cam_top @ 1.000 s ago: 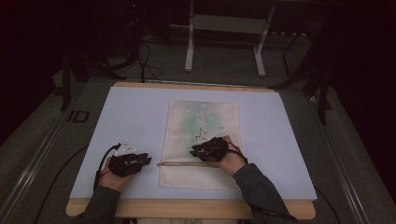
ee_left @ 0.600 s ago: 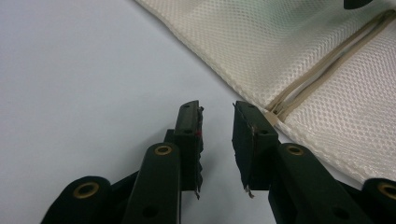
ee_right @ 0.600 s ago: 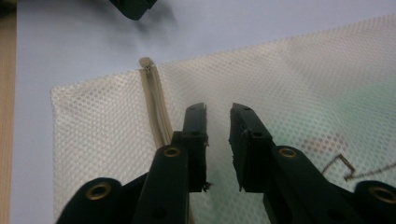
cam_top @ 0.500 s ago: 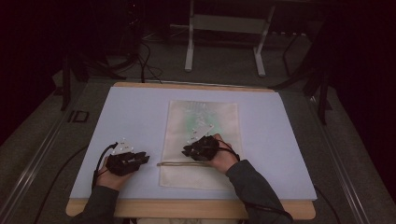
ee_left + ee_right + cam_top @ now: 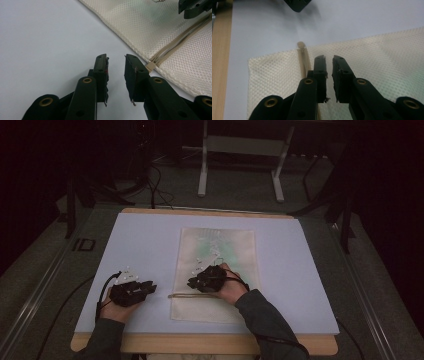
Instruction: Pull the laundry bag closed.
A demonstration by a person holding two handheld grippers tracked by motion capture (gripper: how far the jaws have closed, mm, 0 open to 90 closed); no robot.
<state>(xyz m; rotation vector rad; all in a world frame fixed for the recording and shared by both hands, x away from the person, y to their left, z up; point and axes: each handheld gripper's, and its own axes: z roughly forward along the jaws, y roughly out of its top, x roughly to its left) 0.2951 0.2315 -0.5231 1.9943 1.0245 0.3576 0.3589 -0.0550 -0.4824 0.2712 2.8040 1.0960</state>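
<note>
Mesh bag point(image 5: 216, 270): soft, light, limp; flat on the white mat point(image 5: 150, 245).
Drawstring point(image 5: 303, 60): best hold, beside the jaws.
Right gripper point(image 5: 328, 62): jaws just closing, nearly clenched, seemingly on nothing.
Left gripper point(image 5: 116, 62): released, empty.

— Is it bright or dark here?

— Mostly dark. From the high view the room behind is almost black, and only the table point(image 5: 150, 245) looks pale and lit. The light seems to come from above.

— Is the high view sharp?

— No, it is grainy and a bit soft, so small things are hard to see.

— And up close?

— The left gripper view is brighter. The mesh bag point(image 5: 150, 27) shows its little holes clearly, but the black jaws near the camera are fuzzy.

— Any shadows?

— Yes. In the right gripper view a soft grey shadow lies on the table near the top, and the far corners go blurry.
</note>
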